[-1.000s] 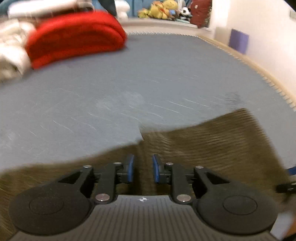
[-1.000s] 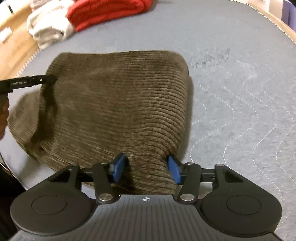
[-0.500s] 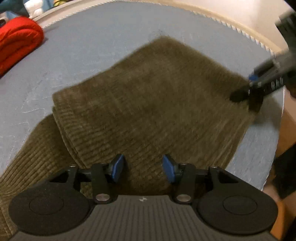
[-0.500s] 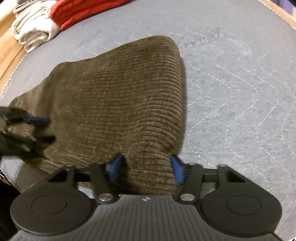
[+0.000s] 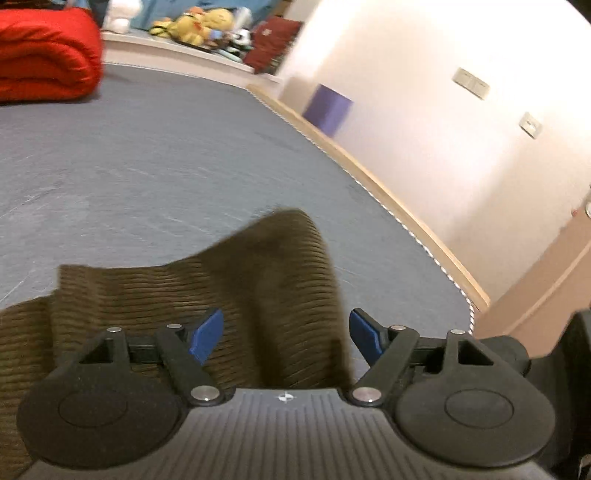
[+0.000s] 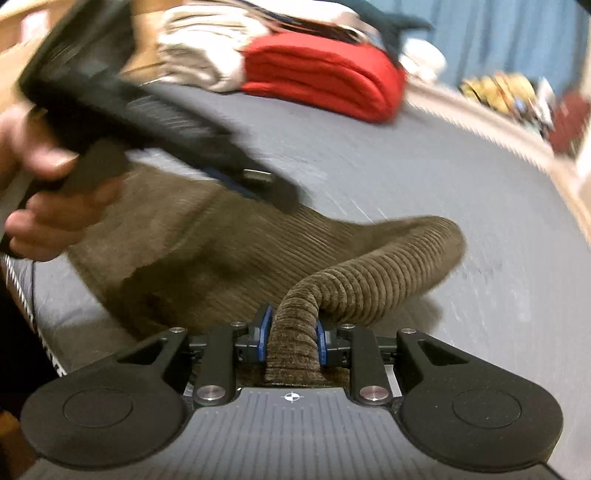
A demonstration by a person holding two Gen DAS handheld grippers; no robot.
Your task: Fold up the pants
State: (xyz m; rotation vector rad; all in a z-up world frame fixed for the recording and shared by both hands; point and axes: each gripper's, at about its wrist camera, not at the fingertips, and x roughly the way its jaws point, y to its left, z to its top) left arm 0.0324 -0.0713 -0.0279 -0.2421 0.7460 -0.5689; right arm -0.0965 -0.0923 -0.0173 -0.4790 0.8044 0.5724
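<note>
Brown corduroy pants [image 5: 258,280] lie folded on a grey quilted mat [image 5: 147,155]. My left gripper [image 5: 286,338] is open, its blue pads wide apart just above the pants' raised fold. My right gripper [image 6: 291,341] is shut on a bunched edge of the pants [image 6: 332,258], lifting a rolled fold off the mat. In the right wrist view the left gripper [image 6: 273,188] shows blurred, held by a hand above the far side of the pants.
A folded red garment [image 6: 325,74] and a pale striped one [image 6: 199,55] lie at the mat's far end. Plush toys [image 5: 199,26] sit on a ledge behind. A purple box [image 5: 327,109] stands by the white wall beyond the mat's wooden edge [image 5: 406,206].
My right gripper has closed on the pants' near edge and lifted it. My left gripper has opened wider and swung up, now facing the far wall.
</note>
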